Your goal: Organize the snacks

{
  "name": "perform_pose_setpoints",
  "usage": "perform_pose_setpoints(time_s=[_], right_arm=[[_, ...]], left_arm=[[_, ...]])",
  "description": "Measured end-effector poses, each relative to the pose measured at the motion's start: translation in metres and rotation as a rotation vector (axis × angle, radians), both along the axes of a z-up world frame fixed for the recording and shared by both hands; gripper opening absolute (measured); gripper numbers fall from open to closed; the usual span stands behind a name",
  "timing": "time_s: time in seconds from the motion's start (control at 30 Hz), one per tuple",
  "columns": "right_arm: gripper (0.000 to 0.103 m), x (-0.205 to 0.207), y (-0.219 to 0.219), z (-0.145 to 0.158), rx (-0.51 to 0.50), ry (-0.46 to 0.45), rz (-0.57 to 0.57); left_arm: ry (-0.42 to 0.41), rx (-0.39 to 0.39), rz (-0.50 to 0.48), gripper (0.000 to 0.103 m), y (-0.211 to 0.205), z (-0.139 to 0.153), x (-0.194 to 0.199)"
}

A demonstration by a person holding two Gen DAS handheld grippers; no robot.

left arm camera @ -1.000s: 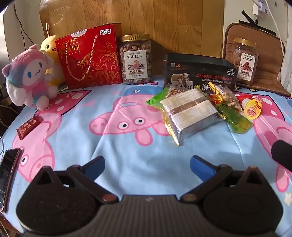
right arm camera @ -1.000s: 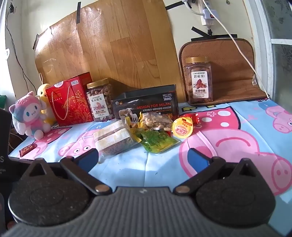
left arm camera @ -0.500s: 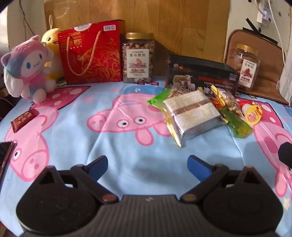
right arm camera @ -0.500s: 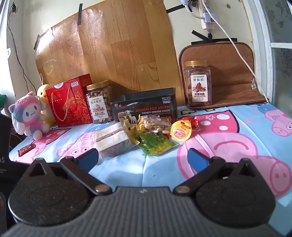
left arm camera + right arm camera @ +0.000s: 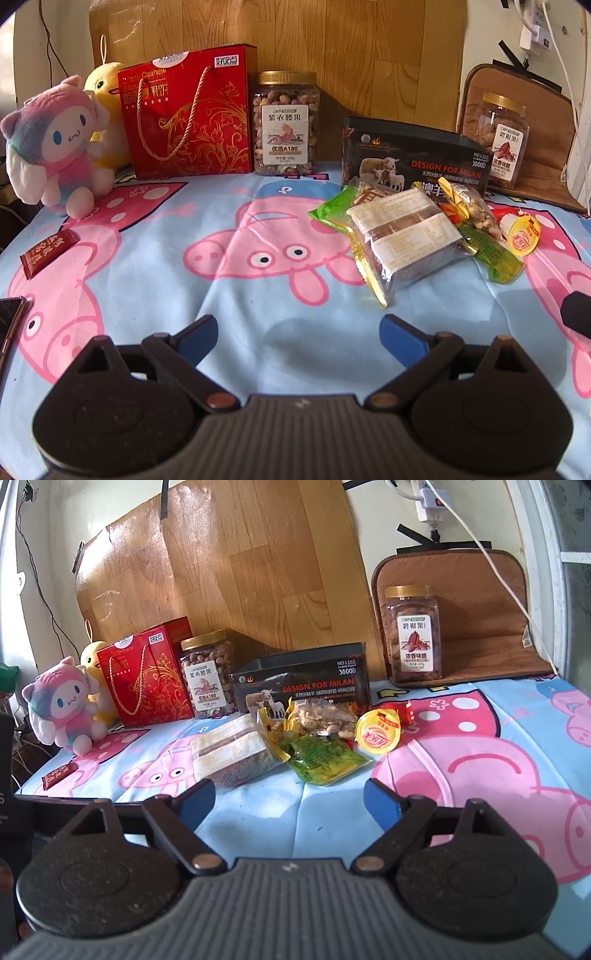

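Left gripper (image 5: pixel 298 334) and right gripper (image 5: pixel 289 800) both wide open, empty. Since earlier, both advanced slightly; snack pile (image 5: pixel 280 747) now nearer ahead of the jaws.

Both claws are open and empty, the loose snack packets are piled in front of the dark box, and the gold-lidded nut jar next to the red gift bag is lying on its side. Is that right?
Not quite. The nut jar beside the red gift bag stands upright, lid on top, as the left wrist view shows. The rest holds: left claw and right claw are open and empty, and the snack packets lie piled in front of the dark box.
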State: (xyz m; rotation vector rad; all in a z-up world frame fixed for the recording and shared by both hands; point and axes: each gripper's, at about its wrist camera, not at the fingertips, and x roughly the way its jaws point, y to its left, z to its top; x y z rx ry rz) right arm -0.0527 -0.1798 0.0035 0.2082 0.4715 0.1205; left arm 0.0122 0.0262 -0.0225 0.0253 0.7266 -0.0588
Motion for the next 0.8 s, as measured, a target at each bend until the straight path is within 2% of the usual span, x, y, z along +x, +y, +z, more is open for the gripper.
perform_pose_setpoints(time_s=[0.1, 0.5, 0.63, 0.73, 0.8], right_arm=[[0.080, 0.003, 0.001, -0.003, 0.005, 0.020, 0.015], [0.067, 0.011, 0.002, -0.004, 0.001, 0.030, 0.040], [0.057, 0.021, -0.002, -0.003, 0.002, 0.034, 0.049], [0.050, 0.034, -0.007, -0.001, 0.019, 0.043, 0.062], [0.048, 0.042, -0.008, 0.001, 0.020, 0.041, 0.069]], left_arm=[[0.013, 0.000, 0.001, 0.098, 0.001, -0.004, 0.002], [0.007, -0.011, -0.007, 0.096, 0.008, -0.002, 0.007], [-0.020, -0.046, -0.045, 0.092, 0.016, 0.006, 0.011], [-0.024, -0.112, -0.085, 0.083, 0.023, 0.015, 0.020], [-0.012, -0.162, -0.105, 0.082, 0.027, 0.020, 0.029]])
